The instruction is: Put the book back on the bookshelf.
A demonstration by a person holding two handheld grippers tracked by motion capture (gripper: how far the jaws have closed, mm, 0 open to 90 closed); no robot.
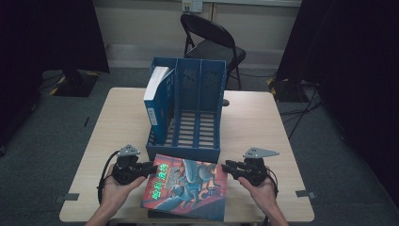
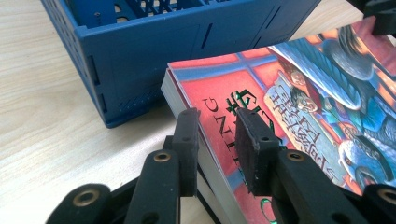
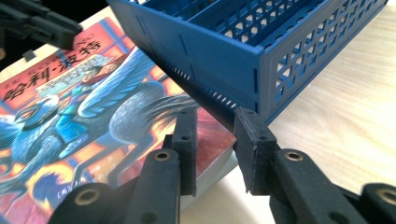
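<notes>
Wooden table (image 1: 263, 122) with dark floor all around it, and a black chair (image 1: 214, 40) at the far side. Lying flat near the person's edge is a colourful book (image 1: 188, 188), right between the two hand-held grippers.

Left hand-held gripper (image 1: 149, 169) sits at the book's left edge. In the left gripper view its jaws are a little apart, one beside the page edge and one over the red cover (image 2: 280, 93), not yet squeezing. Right hand-held gripper (image 1: 228, 168) is at the book's right corner, and its jaws are also a little apart, close to the corner but not pinching it.

Just past both grippers stands a blue file box (image 1: 188, 108) with three slots. A blue and white book (image 1: 157, 101) already stands in the slot on the left-gripper side. The middle slot and the other side slot are free.

It looks like the grab step: the jaws need to close on the book's edges. Next the book must be lifted, tipped upright and slid into a free slot. The box's front wall almost touches the book, so lifting comes first.
</notes>
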